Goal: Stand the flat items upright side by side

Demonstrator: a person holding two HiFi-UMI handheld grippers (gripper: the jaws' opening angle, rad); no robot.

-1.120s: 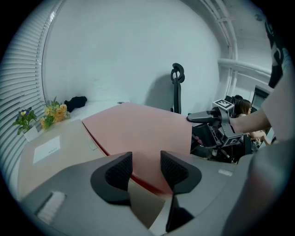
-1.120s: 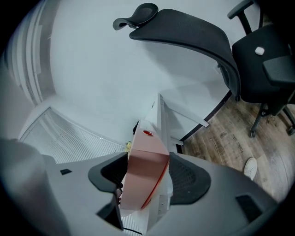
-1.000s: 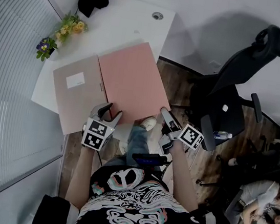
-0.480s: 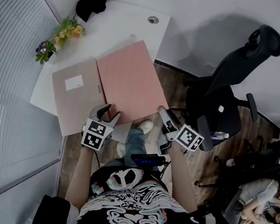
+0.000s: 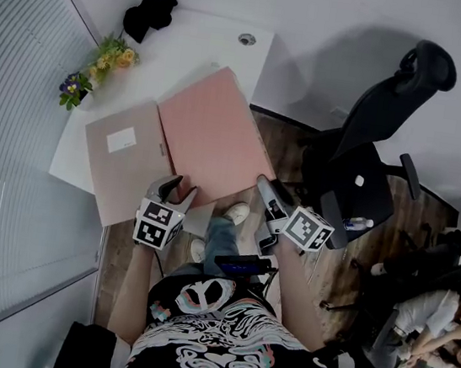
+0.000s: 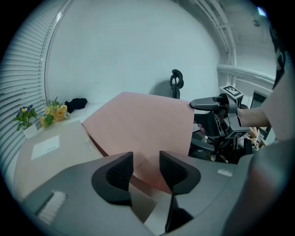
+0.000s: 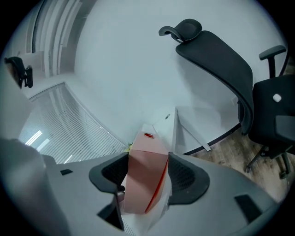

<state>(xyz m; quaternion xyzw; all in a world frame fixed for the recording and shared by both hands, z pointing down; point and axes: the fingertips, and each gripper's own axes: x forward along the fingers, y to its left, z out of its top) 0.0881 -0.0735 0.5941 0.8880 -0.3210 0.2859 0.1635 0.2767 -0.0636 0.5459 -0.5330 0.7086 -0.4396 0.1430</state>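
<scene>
One pink folder (image 5: pixel 208 129) in right gripper (image 5: pixel 263 183), tan folder (image 5: pixel 123 164) flat on desk (image 5: pixel 208 40)

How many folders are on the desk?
2. The pink folder is tilted up on the desk; the tan folder lies flat beside it, nearer the flowers. More could hide underneath.

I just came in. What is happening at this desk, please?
A person works at a white desk with a gripper in each hand. The right gripper is shut on the near right edge of the pink folder, which sits tilted with that side raised off the desk. The left gripper is open at the folder's near left corner and does not press on it. The beige folder lies flat beside it. Neither folder stands upright yet.
</scene>
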